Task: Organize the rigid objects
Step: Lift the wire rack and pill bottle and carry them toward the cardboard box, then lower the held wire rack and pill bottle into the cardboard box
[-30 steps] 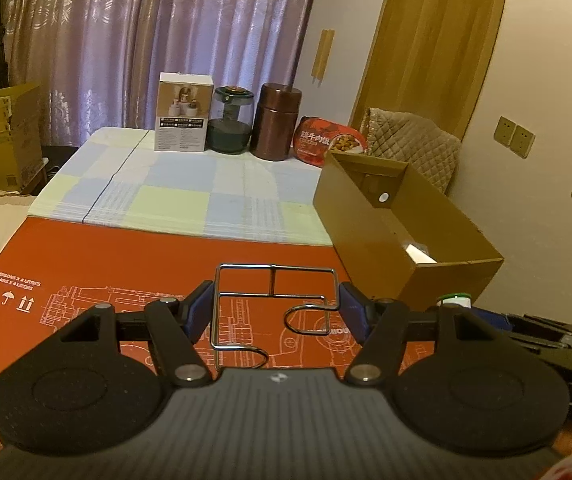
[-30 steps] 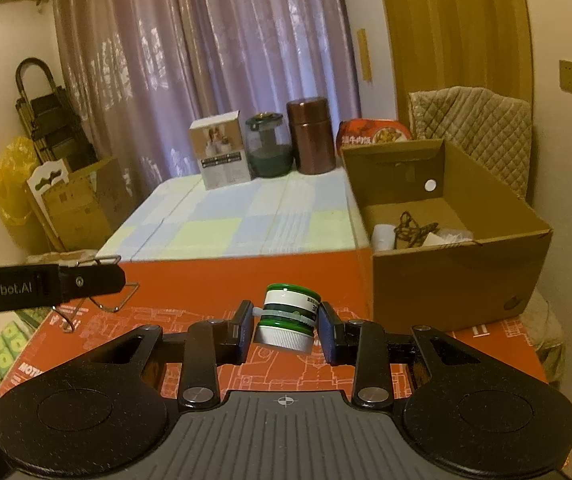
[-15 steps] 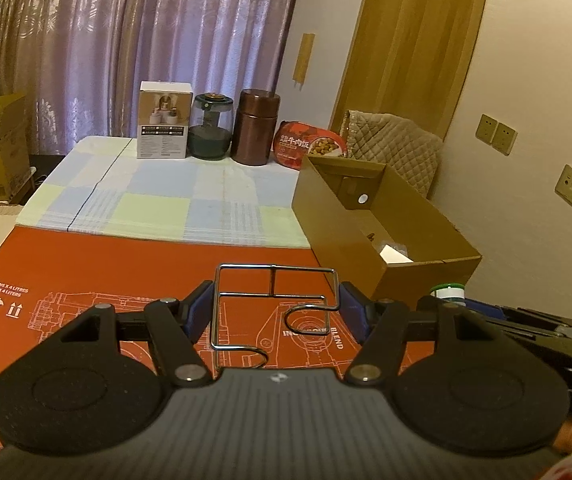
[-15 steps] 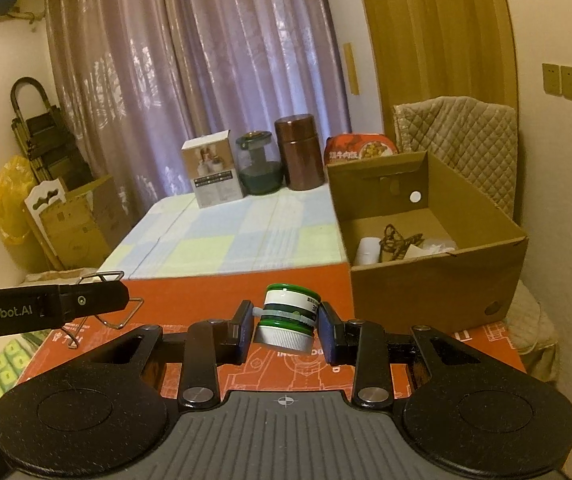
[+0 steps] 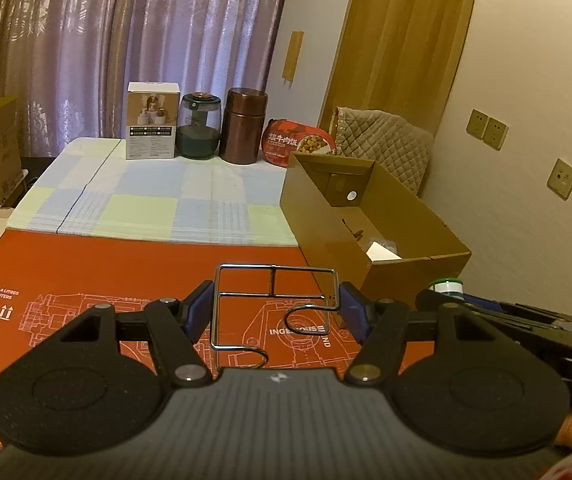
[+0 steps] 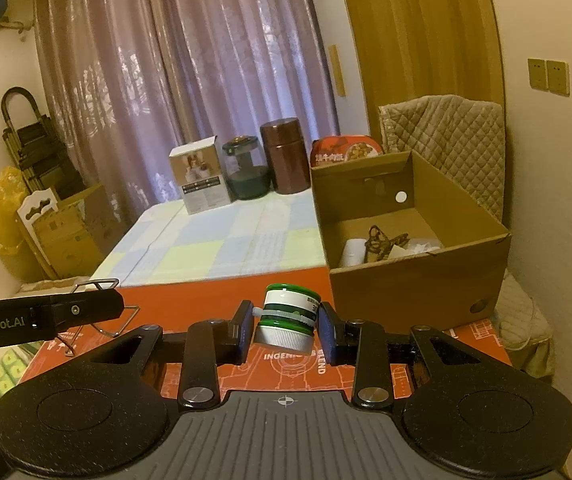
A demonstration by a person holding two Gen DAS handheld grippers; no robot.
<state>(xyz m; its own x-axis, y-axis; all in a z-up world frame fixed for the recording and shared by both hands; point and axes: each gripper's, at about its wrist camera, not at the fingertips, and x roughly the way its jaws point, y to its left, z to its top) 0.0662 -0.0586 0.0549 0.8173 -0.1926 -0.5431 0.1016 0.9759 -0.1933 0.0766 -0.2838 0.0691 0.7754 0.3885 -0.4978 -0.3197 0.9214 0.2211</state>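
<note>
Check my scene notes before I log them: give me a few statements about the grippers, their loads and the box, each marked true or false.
1. The left gripper holds a wire rack. True.
2. The right gripper is empty. False: it is shut on a green-and-white bottle.
3. The cardboard box is closed. False: it is open, with items inside.
4. A brown canister stands on the checked cloth. True.
</note>
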